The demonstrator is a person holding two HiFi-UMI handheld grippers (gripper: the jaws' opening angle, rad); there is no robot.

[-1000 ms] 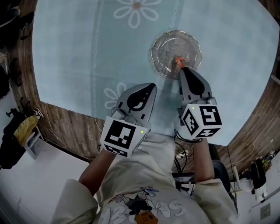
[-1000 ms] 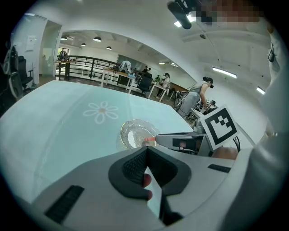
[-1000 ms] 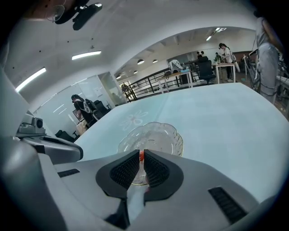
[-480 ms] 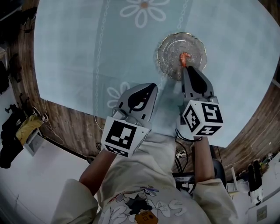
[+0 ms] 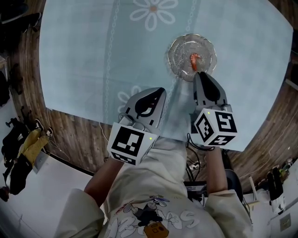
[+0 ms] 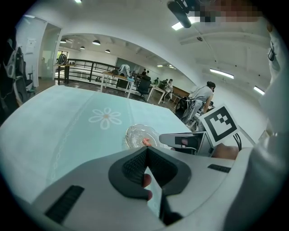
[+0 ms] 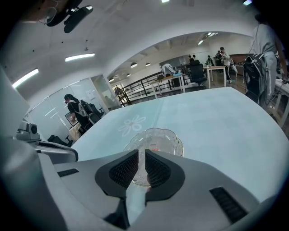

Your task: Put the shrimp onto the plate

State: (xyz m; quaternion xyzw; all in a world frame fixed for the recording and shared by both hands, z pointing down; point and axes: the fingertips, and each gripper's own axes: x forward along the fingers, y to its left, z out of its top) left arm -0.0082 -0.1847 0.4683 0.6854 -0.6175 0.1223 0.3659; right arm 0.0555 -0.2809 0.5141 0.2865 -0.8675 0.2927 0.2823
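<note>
An orange shrimp [image 5: 194,60] lies inside the clear glass plate [image 5: 179,49] on the pale blue tablecloth. My right gripper [image 5: 201,74] hovers just short of the plate's near rim, its jaws a narrow slit apart with nothing between them. In the right gripper view the plate [image 7: 169,137] and a bit of the shrimp [image 7: 154,149] show just past the right gripper [image 7: 141,153]. My left gripper [image 5: 161,91] hangs left of it over the cloth, shut and empty. In the left gripper view the left gripper [image 6: 145,150] points toward the plate [image 6: 134,134] and shrimp [image 6: 146,142].
The tablecloth [image 5: 93,56] carries white daisy prints [image 5: 153,11] and ends near the wooden table rim [image 5: 74,130] close to my body. A yellow and black bag [image 5: 25,155] sits on the floor at the left. Office desks and people stand far behind.
The shrimp was at the right gripper's tips a second ago; it now lies on the plate, and the right gripper has drawn back slightly. The left gripper has stayed put.
</note>
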